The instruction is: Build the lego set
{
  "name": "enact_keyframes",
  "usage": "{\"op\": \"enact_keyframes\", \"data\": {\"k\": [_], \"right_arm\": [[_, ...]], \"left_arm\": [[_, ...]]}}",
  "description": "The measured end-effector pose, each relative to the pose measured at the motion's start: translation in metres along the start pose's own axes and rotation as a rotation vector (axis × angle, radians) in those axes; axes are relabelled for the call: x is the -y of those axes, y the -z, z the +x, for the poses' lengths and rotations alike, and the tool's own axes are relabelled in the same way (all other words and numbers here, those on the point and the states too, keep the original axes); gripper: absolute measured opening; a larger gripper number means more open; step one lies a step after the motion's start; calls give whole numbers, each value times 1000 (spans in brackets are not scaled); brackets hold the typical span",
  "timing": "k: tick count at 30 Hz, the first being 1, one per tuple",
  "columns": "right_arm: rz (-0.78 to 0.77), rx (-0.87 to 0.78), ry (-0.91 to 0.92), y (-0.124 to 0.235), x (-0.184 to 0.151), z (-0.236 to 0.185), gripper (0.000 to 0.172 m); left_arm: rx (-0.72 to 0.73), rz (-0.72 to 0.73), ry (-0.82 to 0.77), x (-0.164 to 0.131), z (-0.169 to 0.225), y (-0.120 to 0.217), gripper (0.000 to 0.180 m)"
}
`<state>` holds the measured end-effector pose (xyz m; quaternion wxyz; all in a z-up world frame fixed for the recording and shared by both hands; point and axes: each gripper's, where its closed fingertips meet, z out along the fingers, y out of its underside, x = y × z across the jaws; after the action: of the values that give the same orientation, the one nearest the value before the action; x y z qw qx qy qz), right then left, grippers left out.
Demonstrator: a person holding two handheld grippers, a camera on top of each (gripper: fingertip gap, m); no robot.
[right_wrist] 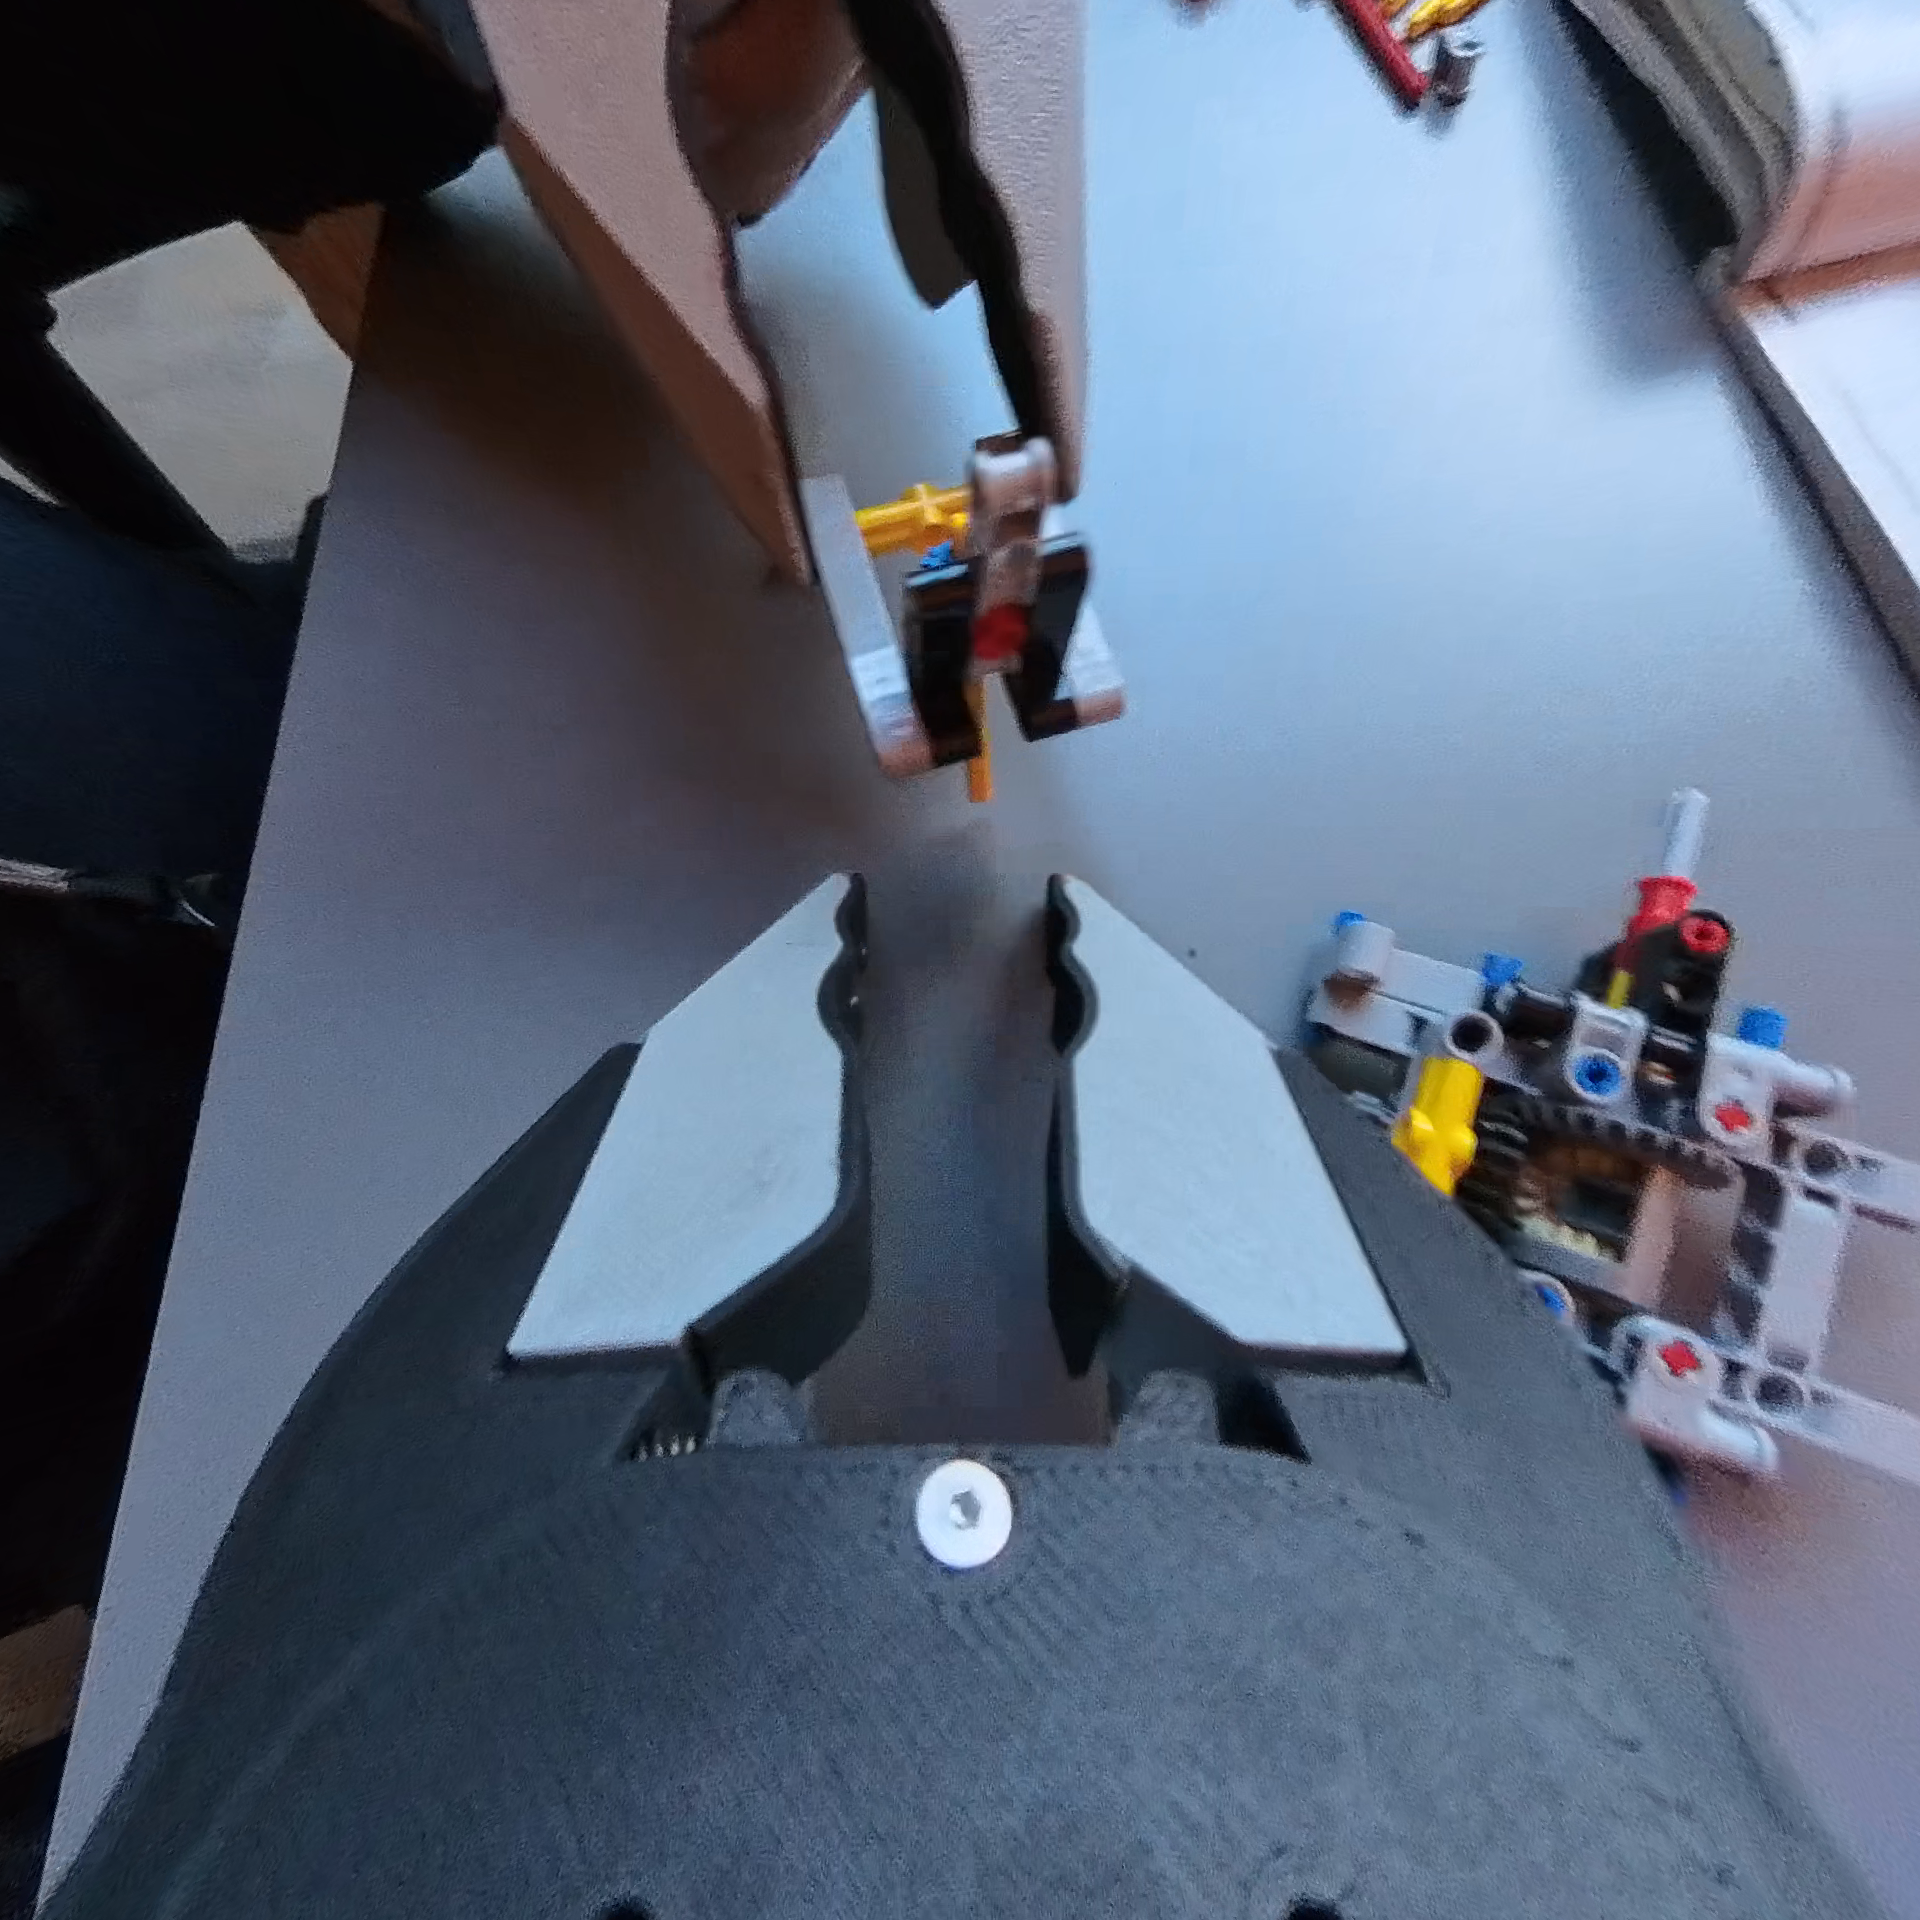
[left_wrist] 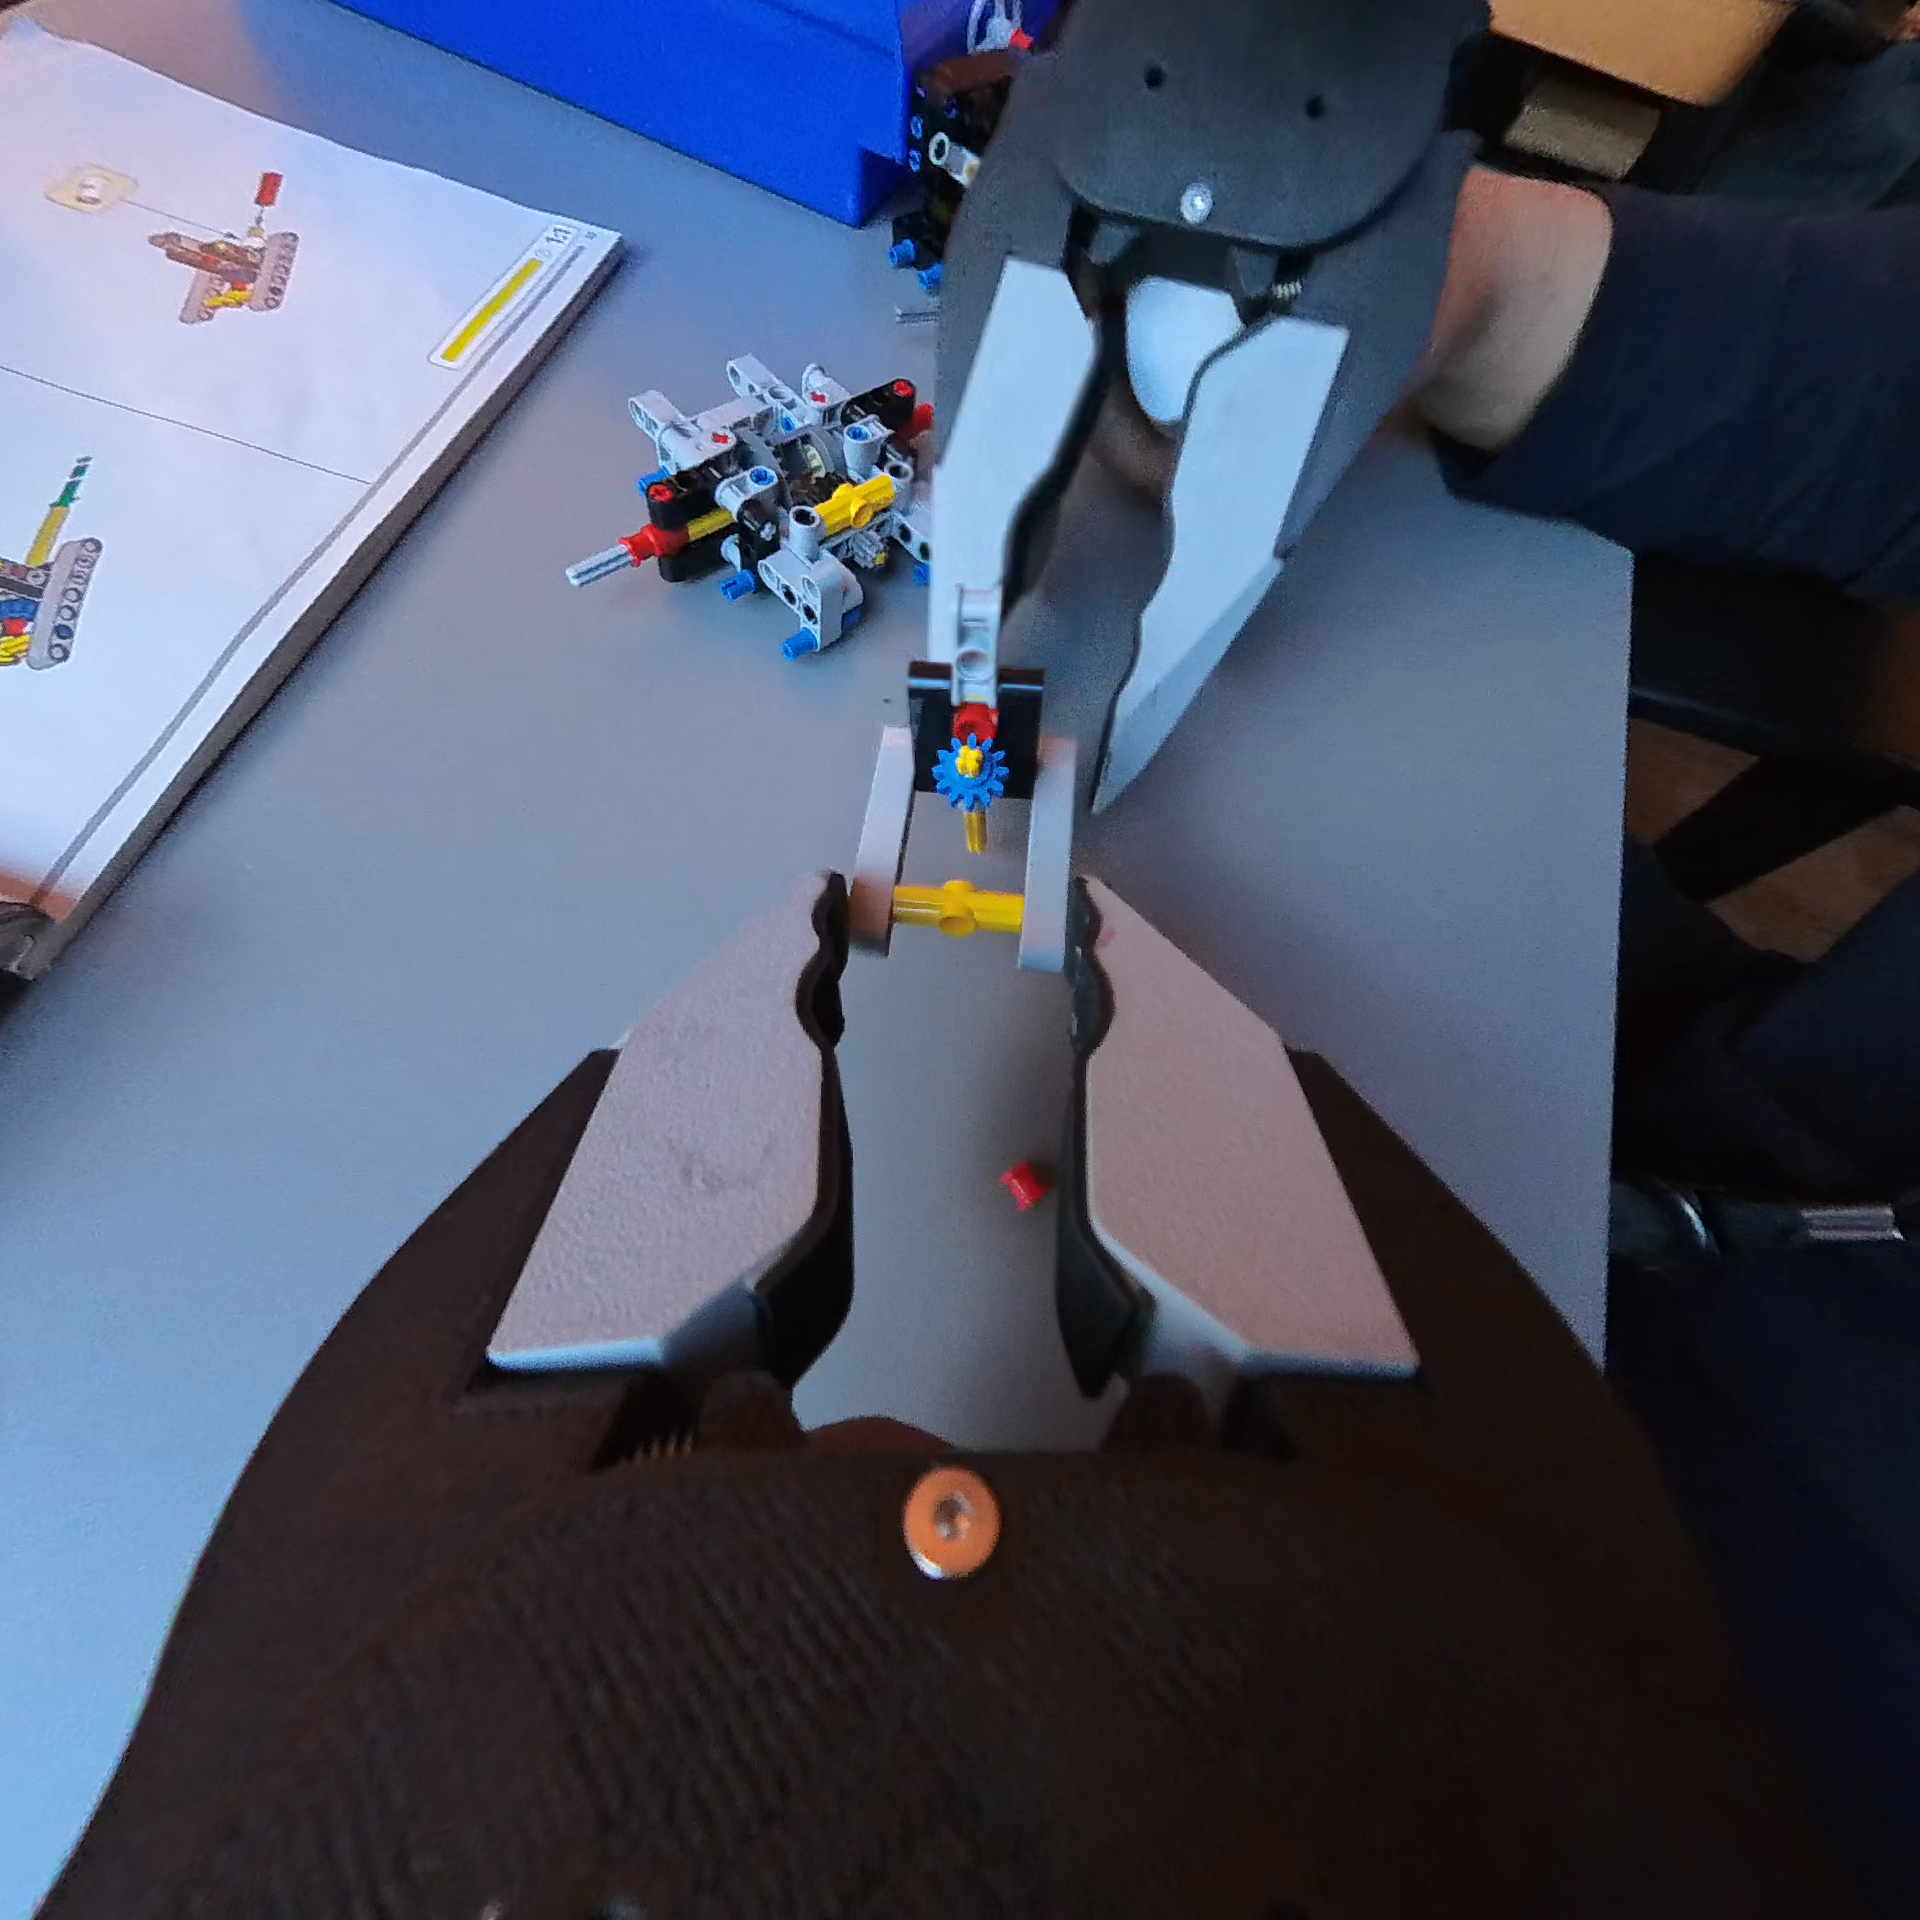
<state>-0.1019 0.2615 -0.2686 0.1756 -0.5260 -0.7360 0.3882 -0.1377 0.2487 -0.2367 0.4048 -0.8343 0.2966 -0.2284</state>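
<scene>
The left gripper (left_wrist: 956,914) clamps a small brick frame (left_wrist: 961,831) of two grey beams joined by a yellow cross-axle, both pads pressing its outer sides. Only its own view shows the frame's blue gear (left_wrist: 968,771) and one loose red bush (left_wrist: 1021,1184) lying between its fingers. The right gripper (right_wrist: 951,894) stands open and bare just short of the frame. One larger grey-black brick assembly (left_wrist: 779,499) rests on the grey surface (left_wrist: 468,935) to the left, beside one open instruction booklet (left_wrist: 260,416).

Plain grey worktop (left_wrist: 416,1039); on it an open instruction booklet (left_wrist: 260,416); a grey-and-black brick assembly (left_wrist: 779,499); a small red peg (left_wrist: 1023,1184); a blue box (left_wrist: 727,94).
</scene>
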Motion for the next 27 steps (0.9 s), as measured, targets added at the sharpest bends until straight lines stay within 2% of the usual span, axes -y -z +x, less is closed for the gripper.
{"op": "enact_keyframes", "data": {"k": [3,6,10,15,18,23,27], "right_arm": [[73,35,0,6,10,-3,43],[78,14,41,3,13,-4,50],[38,5,60,-3,10,-6,44],[47,0,53,-3,12,-4,49],[40,14,53,-5,12,-6,42],[-20,4,61,-11,5,-6,41],[-20,7,67,-11,5,-7,41]], "left_arm": [[-24,-20,-5,-2,5,-3,39],[-41,-38,-12,-4,9,-7,39],[-53,-65,-22,-7,10,-13,39],[-66,-68,-26,-6,13,-17,39],[-72,-77,-35,-8,13,-19,40],[-72,-104,-41,-15,12,-24,40],[-92,-73,-28,-11,13,-17,40]]}}
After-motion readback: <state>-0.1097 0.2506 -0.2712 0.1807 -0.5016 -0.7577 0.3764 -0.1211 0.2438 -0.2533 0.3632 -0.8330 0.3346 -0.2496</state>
